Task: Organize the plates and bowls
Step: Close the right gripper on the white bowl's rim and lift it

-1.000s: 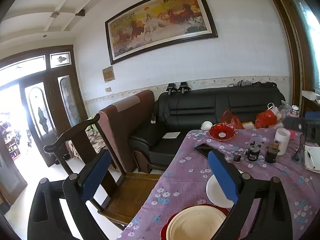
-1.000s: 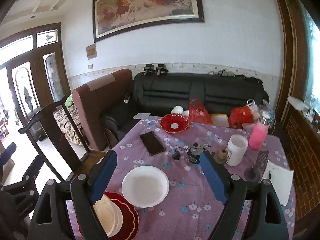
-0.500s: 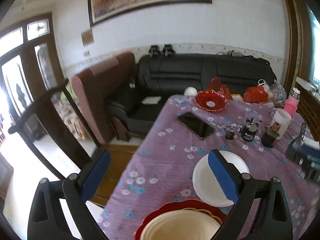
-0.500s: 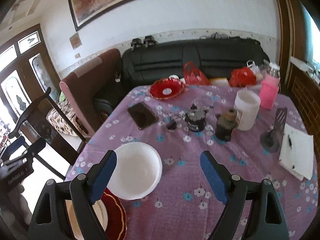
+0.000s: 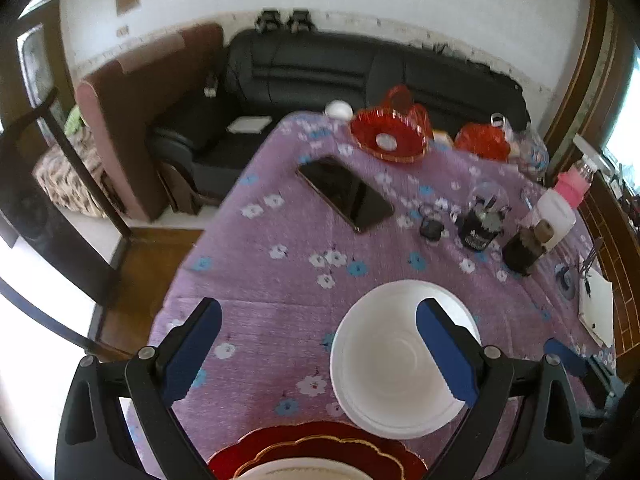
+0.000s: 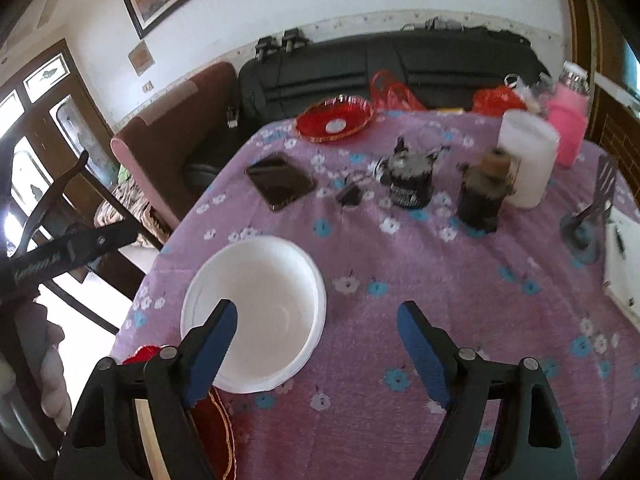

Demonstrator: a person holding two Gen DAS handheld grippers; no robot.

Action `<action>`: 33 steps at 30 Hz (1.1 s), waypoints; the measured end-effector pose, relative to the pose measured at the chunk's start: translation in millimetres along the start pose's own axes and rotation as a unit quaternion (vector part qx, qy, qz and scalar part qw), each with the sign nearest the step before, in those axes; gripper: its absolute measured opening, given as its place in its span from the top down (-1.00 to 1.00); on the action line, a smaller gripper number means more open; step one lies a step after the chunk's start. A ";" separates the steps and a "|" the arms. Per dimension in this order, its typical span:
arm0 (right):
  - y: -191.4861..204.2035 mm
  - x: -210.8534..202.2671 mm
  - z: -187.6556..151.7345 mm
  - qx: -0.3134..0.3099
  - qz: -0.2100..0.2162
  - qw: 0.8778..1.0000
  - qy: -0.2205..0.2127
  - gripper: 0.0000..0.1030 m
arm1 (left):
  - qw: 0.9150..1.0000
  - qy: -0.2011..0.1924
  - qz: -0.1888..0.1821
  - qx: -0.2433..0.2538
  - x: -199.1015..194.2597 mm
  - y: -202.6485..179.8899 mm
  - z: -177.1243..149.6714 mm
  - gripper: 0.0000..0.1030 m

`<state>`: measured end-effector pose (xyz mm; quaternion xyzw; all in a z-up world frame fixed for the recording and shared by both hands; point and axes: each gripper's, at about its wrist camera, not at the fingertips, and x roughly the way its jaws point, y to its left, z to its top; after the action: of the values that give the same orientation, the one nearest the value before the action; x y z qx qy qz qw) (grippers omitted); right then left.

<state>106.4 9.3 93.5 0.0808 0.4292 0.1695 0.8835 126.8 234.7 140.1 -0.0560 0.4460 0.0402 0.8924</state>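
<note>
Left gripper (image 5: pixel 316 344) and right gripper (image 6: pixel 318 346): jaws wide, empty. White bowl (image 5: pixel 394 364) in both views. Red plate's (image 5: pixel 320 446) scalloped front rim beside bowl: left view only.

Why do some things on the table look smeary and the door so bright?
Right wrist view: the dark jars are motion-blurred, the doorway overexposed. Left wrist view: the phone is slightly soft, the lower left glares white, and the fisheye bends the edges.

white bowl (image 5: pixel 400 364) upright beside stacked red plate (image 5: pixel 320 450).
</note>
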 end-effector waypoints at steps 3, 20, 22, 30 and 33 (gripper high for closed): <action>-2.2 13.7 -2.2 0.009 0.010 1.000 0.014 -0.64 | 1.000 0.028 -0.008 0.009 17.4 -1.7 5.4 -0.82; -6.6 77.9 -11.9 0.028 0.044 0.995 0.080 -0.33 | 0.985 0.155 -0.010 0.072 103.2 -29.7 11.0 0.00; -5.7 80.5 -12.1 0.025 0.047 0.995 0.082 -0.29 | 0.982 0.168 -0.010 0.079 109.6 -31.6 9.1 0.13; -3.1 89.5 -16.9 0.025 0.067 0.992 0.102 0.48 | 0.979 0.181 -0.017 0.096 111.2 -35.9 2.6 0.49; -1.6 85.9 -17.2 0.022 0.056 0.994 0.094 0.52 | 0.979 0.178 -0.017 0.097 107.9 -37.3 2.0 0.51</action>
<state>142.6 39.5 19.6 0.1073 0.5087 0.2160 0.8265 197.5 200.4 57.4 0.0172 0.5983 -0.0288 0.8006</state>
